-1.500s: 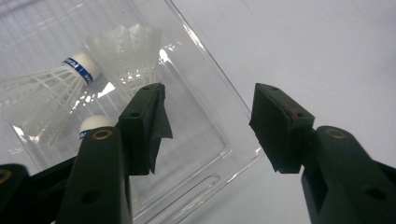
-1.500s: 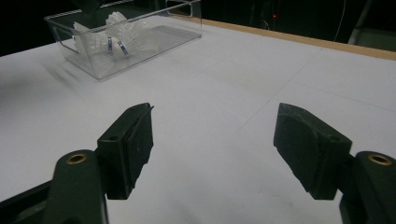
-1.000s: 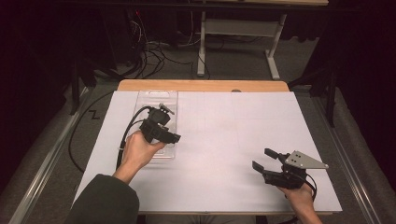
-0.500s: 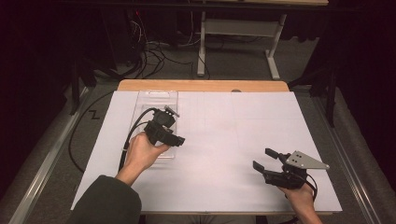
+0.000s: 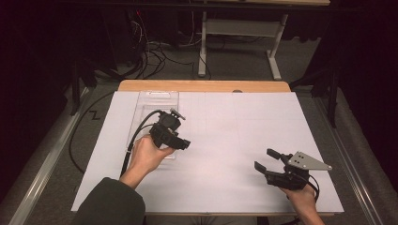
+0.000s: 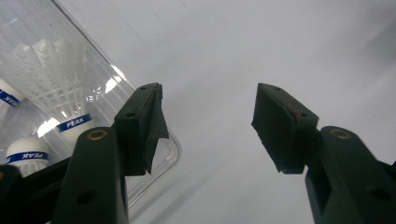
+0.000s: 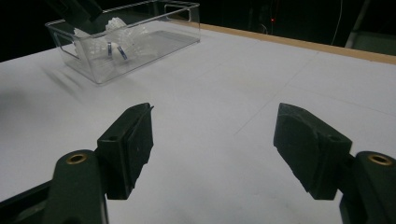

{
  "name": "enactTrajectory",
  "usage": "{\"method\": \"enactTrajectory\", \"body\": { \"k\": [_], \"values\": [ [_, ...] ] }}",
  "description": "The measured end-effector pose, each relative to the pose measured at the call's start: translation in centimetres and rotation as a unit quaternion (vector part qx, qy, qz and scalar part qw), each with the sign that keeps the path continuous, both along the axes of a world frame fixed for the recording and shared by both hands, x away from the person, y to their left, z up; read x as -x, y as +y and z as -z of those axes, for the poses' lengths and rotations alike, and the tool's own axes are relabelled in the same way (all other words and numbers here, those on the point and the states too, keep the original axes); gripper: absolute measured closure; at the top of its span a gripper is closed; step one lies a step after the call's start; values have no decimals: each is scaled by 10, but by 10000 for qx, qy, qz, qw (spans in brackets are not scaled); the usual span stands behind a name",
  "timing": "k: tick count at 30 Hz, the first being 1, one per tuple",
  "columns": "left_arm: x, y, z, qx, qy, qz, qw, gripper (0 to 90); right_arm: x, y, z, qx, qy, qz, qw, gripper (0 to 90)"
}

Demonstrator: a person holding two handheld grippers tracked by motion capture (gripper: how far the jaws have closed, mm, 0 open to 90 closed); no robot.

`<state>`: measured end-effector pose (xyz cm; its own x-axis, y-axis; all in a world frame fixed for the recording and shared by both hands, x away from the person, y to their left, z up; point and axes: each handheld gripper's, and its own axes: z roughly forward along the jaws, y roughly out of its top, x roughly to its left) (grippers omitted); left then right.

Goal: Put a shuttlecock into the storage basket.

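A: What does the high view give you that the gripper views leave out?

B: The whole layout. The desk (image 5: 225, 140) is covered with white paper, with a strip of wood showing along its far edge. A clear plastic box (image 5: 158, 101) lies near the far left corner, its long side running from the far edge toward the near edge. The left hand (image 5: 146, 157) holds the left gripper (image 5: 180, 143) over the near end of that box. The right hand (image 5: 302, 197) holds the right gripper (image 5: 268, 159) close to the near right corner, well apart from the box.

A: And from the left gripper view?

B: What is inside the box. White shuttlecocks (image 6: 56, 84) lie in it, each with a blue band reading PEAK around its cork. The rounded corner of the box sits just beside one jaw, and bare paper lies between the jaws.

A: How do the jaws stand?

B: Both grippers are spread wide and hold nothing. The left gripper's jaws touch neither the box nor a shuttlecock as far as I can tell.

A: Does the right gripper view add anything?

B: It shows the box (image 7: 123, 42) from the side, far off, with the shuttlecocks (image 7: 112, 44) gathered at the end under the dark shape of the left gripper (image 7: 77, 10). The other end of the box looks bare.
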<state>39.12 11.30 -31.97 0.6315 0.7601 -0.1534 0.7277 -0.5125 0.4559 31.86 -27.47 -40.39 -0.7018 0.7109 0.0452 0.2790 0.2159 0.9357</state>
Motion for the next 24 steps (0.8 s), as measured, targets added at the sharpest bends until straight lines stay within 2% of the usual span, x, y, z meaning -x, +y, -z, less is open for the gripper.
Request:
{"method": "enactTrajectory", "body": {
  "k": [8,13,24],
  "values": [
    [4,-10,0,36,-22,107,9999,429,0,0,0,-4,-5,9,10000,289],
    [7,-16,2,-75,-29,197,9998,424,0,0,0,-5,-7,-3,10000,289],
    [14,-24,7,-57,-23,318,9995,420,0,0,0,-4,-8,-1,10000,290]
  ]
}}
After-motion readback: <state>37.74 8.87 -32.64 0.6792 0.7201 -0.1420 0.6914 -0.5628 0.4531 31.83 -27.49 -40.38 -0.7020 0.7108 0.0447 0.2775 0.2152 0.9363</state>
